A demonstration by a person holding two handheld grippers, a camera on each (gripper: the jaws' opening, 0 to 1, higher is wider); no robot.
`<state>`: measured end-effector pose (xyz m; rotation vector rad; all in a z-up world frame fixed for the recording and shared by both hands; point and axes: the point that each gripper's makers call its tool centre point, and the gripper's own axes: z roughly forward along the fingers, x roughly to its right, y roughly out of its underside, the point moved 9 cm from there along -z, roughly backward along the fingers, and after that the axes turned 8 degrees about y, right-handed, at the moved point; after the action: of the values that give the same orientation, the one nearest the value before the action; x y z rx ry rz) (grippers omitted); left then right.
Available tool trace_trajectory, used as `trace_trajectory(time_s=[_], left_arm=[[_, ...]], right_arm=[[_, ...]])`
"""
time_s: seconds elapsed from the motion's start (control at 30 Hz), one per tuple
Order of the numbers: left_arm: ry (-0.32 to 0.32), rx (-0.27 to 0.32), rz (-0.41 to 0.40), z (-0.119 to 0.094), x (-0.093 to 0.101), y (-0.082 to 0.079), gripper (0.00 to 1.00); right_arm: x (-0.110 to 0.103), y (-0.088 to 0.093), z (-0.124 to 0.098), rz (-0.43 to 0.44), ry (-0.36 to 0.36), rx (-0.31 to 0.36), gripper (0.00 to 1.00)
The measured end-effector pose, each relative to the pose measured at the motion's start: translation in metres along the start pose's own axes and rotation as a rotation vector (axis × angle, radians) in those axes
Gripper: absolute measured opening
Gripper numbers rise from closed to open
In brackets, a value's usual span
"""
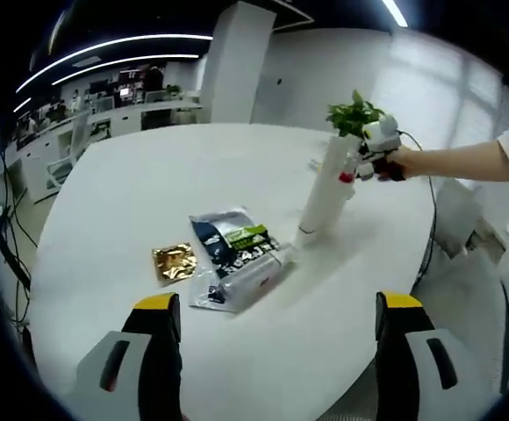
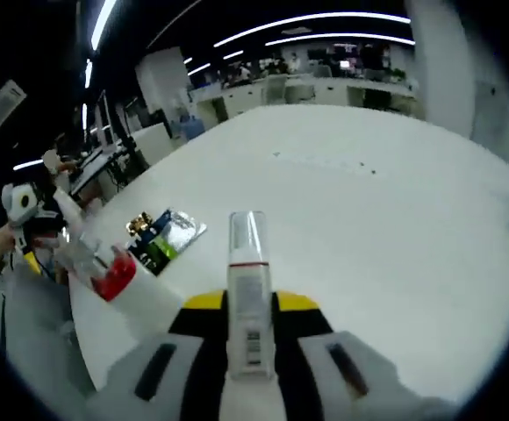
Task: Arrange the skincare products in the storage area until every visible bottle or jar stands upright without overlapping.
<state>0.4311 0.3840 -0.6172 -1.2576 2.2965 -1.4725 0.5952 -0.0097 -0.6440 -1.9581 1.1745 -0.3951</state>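
the tall white bottle (image 1: 327, 189) stands on the white table (image 1: 149, 189), leaning a little, with its clear-capped end down on the tabletop in the left gripper view. in the right gripper view we see the same bottle (image 2: 247, 294) running straight up between our yellow-tipped jaws, its clear cap (image 2: 247, 230) farthest from the camera, and the right gripper (image 2: 248, 307) is clamped on its body. in the left gripper view that right gripper (image 1: 370, 156) shows at the bottle's upper end, held by a hand (image 1: 401, 163) that comes in from the right, just beside a small green plant (image 1: 354, 114).

near the bottle's base, a clear plastic packet (image 1: 237, 272) lies flat on the table, with a dark and green printed pouch (image 1: 228, 237) on top of it. we cannot tell whether the packet touches the bottle. just left of these lies a small gold foil sachet (image 1: 174, 260), apart from the bottle. in the right gripper view the pouch (image 2: 168, 237) and the gold sachet (image 2: 138, 225) lie together toward the table's left edge, and a clear bottle with a red end (image 2: 101, 267) shows blurred just in front of them.

the left gripper (image 1: 276, 320) hovers near the table edge, jaws spread wide and holding nothing, with the packet ahead of it. the left gripper (image 2: 19, 210) also appears at the far left of the right gripper view, in a hand. desks and chairs of an office sit behind the table.
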Motion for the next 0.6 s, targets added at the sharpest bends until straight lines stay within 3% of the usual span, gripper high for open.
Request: trace_trajectory(time_s=[0.3,0.6], left_arm=[[0.021,0.037,0.004,-0.004,0.009,-0.01,0.9],[0.059,0.061,0.005,-0.003,0.022,-0.016,0.9]], right_arm=[[-0.005,0.025,-0.041,0.119,0.037,0.088,0.18],[-0.033,0.05,-0.076,0.187,0.022,0.154,0.18]])
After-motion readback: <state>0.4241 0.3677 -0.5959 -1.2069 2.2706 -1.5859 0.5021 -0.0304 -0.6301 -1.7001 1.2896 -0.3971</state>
